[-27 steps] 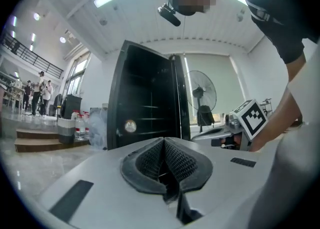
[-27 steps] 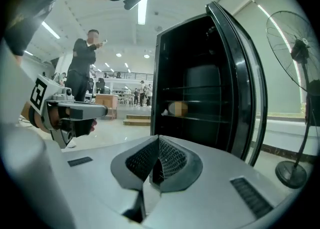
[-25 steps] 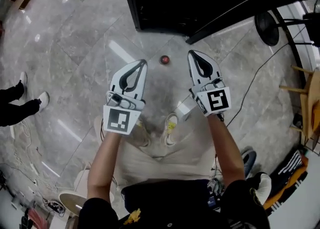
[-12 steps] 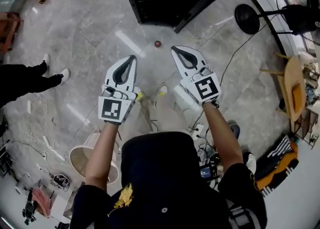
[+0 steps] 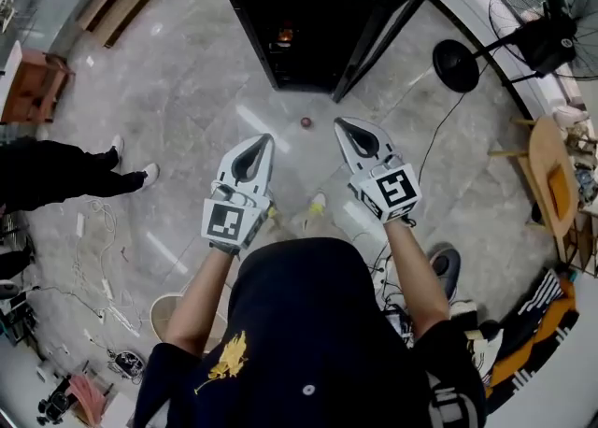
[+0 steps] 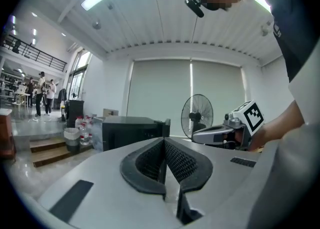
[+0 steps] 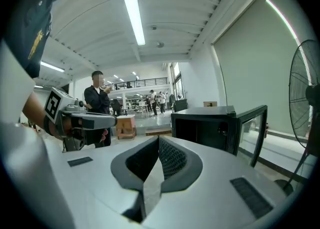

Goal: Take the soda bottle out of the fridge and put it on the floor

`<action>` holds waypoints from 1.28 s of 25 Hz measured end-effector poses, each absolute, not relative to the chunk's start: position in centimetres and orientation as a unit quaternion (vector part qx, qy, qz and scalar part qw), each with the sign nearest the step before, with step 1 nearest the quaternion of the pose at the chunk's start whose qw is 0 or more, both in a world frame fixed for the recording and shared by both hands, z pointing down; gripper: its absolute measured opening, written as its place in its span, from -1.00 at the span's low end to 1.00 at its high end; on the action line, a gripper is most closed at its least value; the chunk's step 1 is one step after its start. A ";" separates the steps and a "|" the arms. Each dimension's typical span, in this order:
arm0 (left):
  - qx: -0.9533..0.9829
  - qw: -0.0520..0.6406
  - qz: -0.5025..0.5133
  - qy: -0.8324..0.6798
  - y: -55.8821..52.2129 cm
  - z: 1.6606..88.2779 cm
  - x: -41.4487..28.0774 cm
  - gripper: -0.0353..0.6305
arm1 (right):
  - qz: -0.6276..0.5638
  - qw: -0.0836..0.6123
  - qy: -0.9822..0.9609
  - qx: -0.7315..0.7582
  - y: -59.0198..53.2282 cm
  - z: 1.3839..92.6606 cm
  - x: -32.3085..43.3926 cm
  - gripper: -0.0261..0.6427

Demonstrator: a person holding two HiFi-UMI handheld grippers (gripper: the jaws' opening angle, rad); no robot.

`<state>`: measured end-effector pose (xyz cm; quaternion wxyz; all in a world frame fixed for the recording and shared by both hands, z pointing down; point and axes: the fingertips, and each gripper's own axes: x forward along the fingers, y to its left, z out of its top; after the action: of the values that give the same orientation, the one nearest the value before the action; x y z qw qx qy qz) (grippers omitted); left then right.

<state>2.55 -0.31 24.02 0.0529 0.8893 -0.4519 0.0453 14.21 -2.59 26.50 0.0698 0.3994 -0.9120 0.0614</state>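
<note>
The soda bottle (image 5: pixel 306 122) stands on the grey floor, seen from above as a small red cap, in front of the black fridge (image 5: pixel 308 6). The fridge door (image 5: pixel 388 20) hangs open to the right, and something orange glows inside. My left gripper (image 5: pixel 265 140) and right gripper (image 5: pixel 342 123) are held side by side high above the floor, pointing toward the fridge, both shut with nothing between the pads. In the left gripper view the left gripper (image 6: pixel 163 140) has its jaws closed, fridge (image 6: pixel 130 130) beyond. The right gripper (image 7: pixel 158 138) looks the same, facing the fridge (image 7: pixel 210 123).
A black floor fan (image 5: pixel 551 38) with a round base (image 5: pixel 455 66) stands right of the fridge, a cable trailing from it. A wooden chair (image 5: pixel 551 183) sits at far right. A bystander's legs (image 5: pixel 65 174) and a wooden box (image 5: pixel 33 85) are at left. Cables lie at lower left.
Both grippers and the head view have risen well above the floor. The bottle stays on the floor and looks smaller; the whole fridge has come into view.
</note>
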 end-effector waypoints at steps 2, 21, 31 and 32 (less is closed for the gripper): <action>0.894 0.050 0.045 -0.444 -0.8 23.5 1.3 -0.84 | 0.059 0.069 -0.908 0.410 -2.8 25.8 13.9 -0.94; 0.916 0.008 0.008 -0.401 -2.0 19.6 -3.2 -0.84 | -0.001 0.032 -0.894 0.447 -3.0 20.0 8.8 -0.94; 0.921 0.001 0.035 -0.387 -1.0 19.5 -3.2 -0.84 | 0.003 0.023 -0.890 0.455 -1.7 20.3 9.5 -0.94; 0.921 0.000 0.036 -0.388 -1.0 19.4 -3.3 -0.84 | 0.004 0.021 -0.890 0.456 -1.7 20.3 9.6 -0.94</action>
<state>-3.33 -1.04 19.45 -0.0003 0.9210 -0.3879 0.0359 9.64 -1.67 20.26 0.0210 0.4562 -0.8896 0.0037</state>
